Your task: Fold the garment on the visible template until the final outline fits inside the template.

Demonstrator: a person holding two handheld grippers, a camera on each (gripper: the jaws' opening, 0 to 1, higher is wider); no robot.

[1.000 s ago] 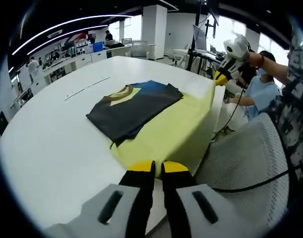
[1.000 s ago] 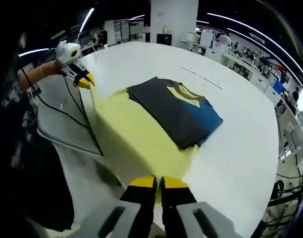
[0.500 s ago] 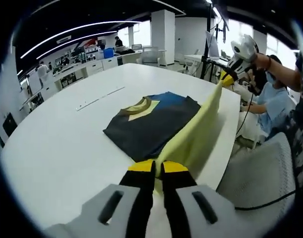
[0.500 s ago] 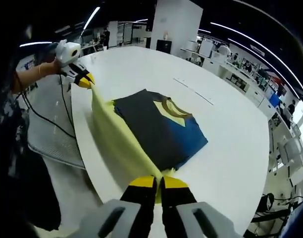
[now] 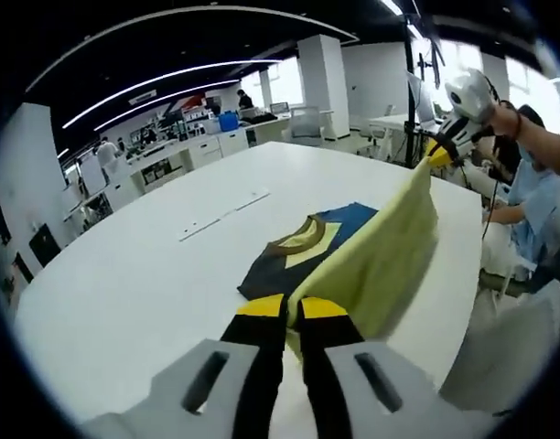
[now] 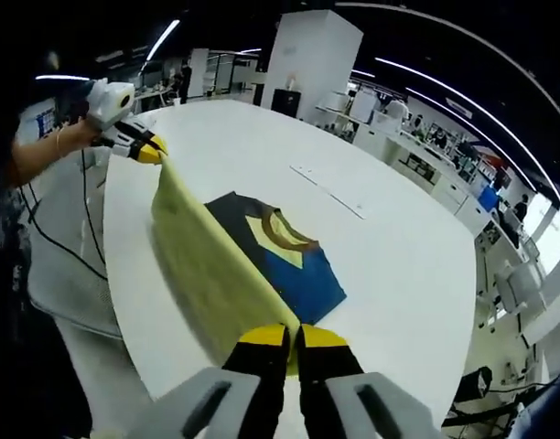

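Observation:
A garment lies on the white table [image 5: 124,283]; its dark grey and blue part [image 5: 278,263] with a brown-and-yellow collar lies flat. Its pale yellow part [image 5: 376,256] is lifted off the table as a taut sheet. My left gripper [image 5: 293,311] is shut on one corner of the yellow edge. My right gripper [image 5: 440,152], held in a hand, pinches the other corner. In the right gripper view the yellow sheet [image 6: 216,274] stretches from my right gripper [image 6: 293,338] to the left gripper [image 6: 150,152], beside the blue part [image 6: 303,274]. No template outline can be made out.
A thin white strip [image 5: 223,212] lies on the table beyond the garment, also visible as the strip [image 6: 328,190]. A mesh chair [image 6: 60,274] stands at the table's near edge. A person in light blue [image 5: 541,219] sits at the right. Desks and pillars fill the background.
Both grippers have raised the yellow edge from lying flat over the table's edge to standing upright, and carried it toward the dark part, which it now partly covers from view.

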